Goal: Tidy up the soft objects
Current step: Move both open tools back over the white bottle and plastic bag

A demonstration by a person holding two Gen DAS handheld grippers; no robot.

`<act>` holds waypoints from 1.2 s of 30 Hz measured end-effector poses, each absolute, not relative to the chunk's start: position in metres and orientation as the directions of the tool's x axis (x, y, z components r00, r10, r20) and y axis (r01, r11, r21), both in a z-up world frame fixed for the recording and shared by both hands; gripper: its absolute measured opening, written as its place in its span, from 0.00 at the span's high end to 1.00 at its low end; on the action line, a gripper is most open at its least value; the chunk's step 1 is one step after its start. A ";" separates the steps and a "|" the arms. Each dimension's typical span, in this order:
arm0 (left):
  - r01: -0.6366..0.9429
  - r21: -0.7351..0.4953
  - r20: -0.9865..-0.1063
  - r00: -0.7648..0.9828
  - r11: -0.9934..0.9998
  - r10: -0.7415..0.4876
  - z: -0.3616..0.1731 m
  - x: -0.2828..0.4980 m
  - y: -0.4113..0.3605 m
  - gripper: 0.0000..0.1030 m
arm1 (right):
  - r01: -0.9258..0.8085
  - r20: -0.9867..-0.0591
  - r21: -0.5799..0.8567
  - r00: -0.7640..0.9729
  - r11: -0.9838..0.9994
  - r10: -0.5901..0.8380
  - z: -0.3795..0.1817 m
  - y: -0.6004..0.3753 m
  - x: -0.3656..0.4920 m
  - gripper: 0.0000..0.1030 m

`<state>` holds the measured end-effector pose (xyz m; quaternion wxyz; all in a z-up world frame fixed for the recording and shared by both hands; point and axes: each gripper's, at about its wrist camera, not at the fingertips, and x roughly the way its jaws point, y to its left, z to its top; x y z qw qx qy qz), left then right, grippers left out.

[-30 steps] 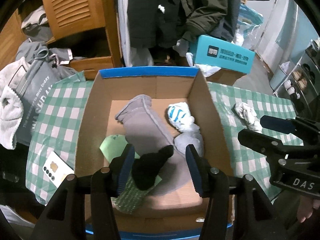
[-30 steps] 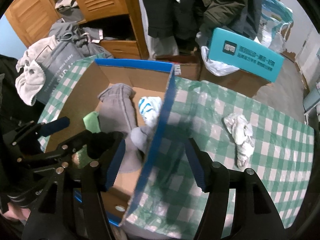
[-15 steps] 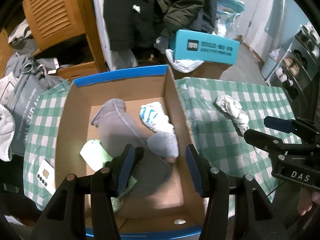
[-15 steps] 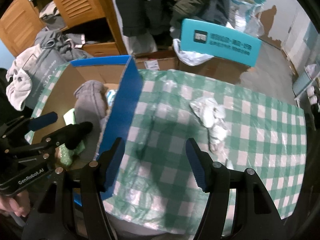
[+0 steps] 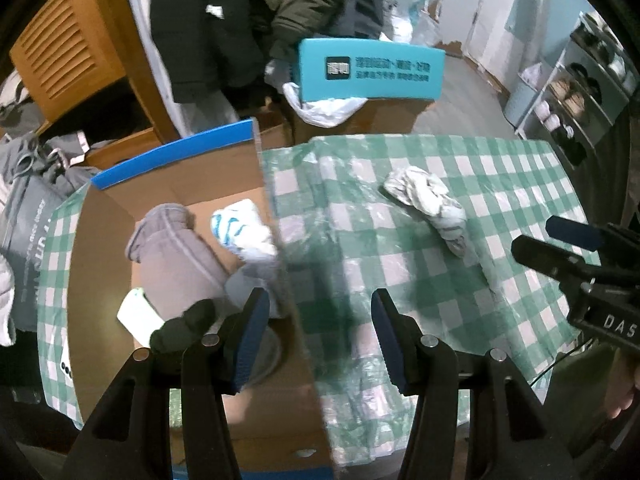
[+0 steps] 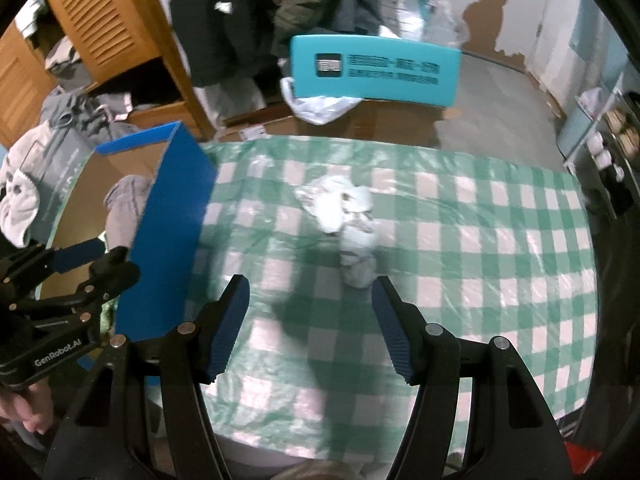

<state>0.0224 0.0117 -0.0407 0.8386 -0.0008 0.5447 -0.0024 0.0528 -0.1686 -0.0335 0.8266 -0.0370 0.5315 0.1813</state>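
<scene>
In the left wrist view, the cardboard box (image 5: 192, 280) already holds a rolled grey garment (image 5: 172, 252), a white and blue bundle (image 5: 240, 232), a pale green item (image 5: 136, 316) and a black piece (image 5: 184, 324), so most of the sorting looks done. One crumpled white cloth (image 5: 428, 200) still lies out on the checked surface (image 5: 500, 184), well to the right of the box, and seems to be the last piece left to collect. The left claw (image 5: 316, 336) hangs spread and empty, straddling the box's right wall, with nothing between its pads. A second ago this claw was centred over the inside of the box with the black piece between its fingers; since then it has slid toward the open cloth side, and the black piece now sits left of it, inside the box. In the right wrist view, the right claw (image 6: 310, 324) is also spread and holds nothing, poised over the checked surface right of the box's blue wall (image 6: 168, 240), with the white cloth (image 6: 348, 216) just beyond its fingertips. A second ago that claw straddled the box wall and the cloth lay far off to its right; now the cloth sits nearly centred ahead of it. The left claw (image 6: 76, 276) shows at the left edge beside the box.
</scene>
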 end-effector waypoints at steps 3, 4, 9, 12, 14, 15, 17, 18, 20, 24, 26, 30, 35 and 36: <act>0.022 0.001 -0.919 0.395 1.000 -0.008 -0.044 0.026 0.000 0.47 | -0.307 -0.892 0.139 0.374 0.942 0.253 -0.037 -0.186 0.055 0.38; 0.030 0.003 -0.920 0.391 1.000 -0.009 -0.045 0.027 -0.005 0.47 | -0.294 -0.893 0.142 0.374 0.945 0.251 -0.038 -0.193 0.057 0.38; 0.062 0.011 -0.926 0.378 0.998 -0.014 -0.050 0.034 -0.024 0.47 | -0.251 -0.897 0.151 0.372 0.956 0.240 -0.047 -0.215 0.062 0.38; 0.075 0.008 -0.931 0.365 0.997 -0.020 -0.055 0.038 -0.033 0.47 | -0.228 -0.900 0.151 0.371 0.962 0.229 -0.054 -0.227 0.065 0.38; 0.079 0.004 -0.935 0.353 0.997 -0.024 -0.060 0.041 -0.038 0.47 | -0.214 -0.906 0.148 0.363 0.966 0.220 -0.062 -0.234 0.070 0.38; 0.081 0.000 -0.938 0.347 0.997 -0.028 -0.062 0.043 -0.040 0.47 | -0.211 -0.908 0.147 0.360 0.966 0.216 -0.064 -0.235 0.071 0.38; 0.083 -0.011 -0.943 0.332 0.997 -0.038 -0.068 0.047 -0.045 0.47 | -0.204 -0.915 0.142 0.347 0.969 0.207 -0.074 -0.239 0.075 0.38; 0.082 -0.017 -0.945 0.325 0.996 -0.043 -0.071 0.049 -0.047 0.47 | -0.203 -0.917 0.142 0.343 0.969 0.206 -0.077 -0.239 0.076 0.38; 0.076 -0.029 -0.949 0.312 0.997 -0.051 -0.078 0.053 -0.050 0.47 | -0.205 -0.922 0.144 0.327 0.968 0.207 -0.087 -0.240 0.079 0.38; 0.067 -0.040 -0.953 0.298 0.997 -0.058 -0.088 0.058 -0.055 0.47 | -0.213 -0.938 0.152 0.277 0.965 0.209 -0.109 -0.242 0.084 0.38; 0.067 -0.037 -0.957 0.285 0.997 -0.055 -0.095 0.061 -0.057 0.47 | -0.212 -0.945 0.156 0.251 0.965 0.208 -0.122 -0.243 0.087 0.38; 0.060 -0.047 -0.964 0.260 0.997 -0.061 -0.109 0.066 -0.060 0.47 | -0.209 -0.955 0.159 0.216 0.965 0.204 -0.139 -0.245 0.090 0.38; 0.042 -0.074 -0.970 0.228 0.996 -0.081 -0.121 0.070 -0.060 0.47 | -0.225 -0.962 0.149 0.190 0.963 0.194 -0.154 -0.243 0.090 0.38; 0.036 -0.079 -0.971 0.223 0.996 -0.085 -0.124 0.070 -0.061 0.47 | -0.229 -0.963 0.145 0.190 0.963 0.191 -0.156 -0.242 0.090 0.40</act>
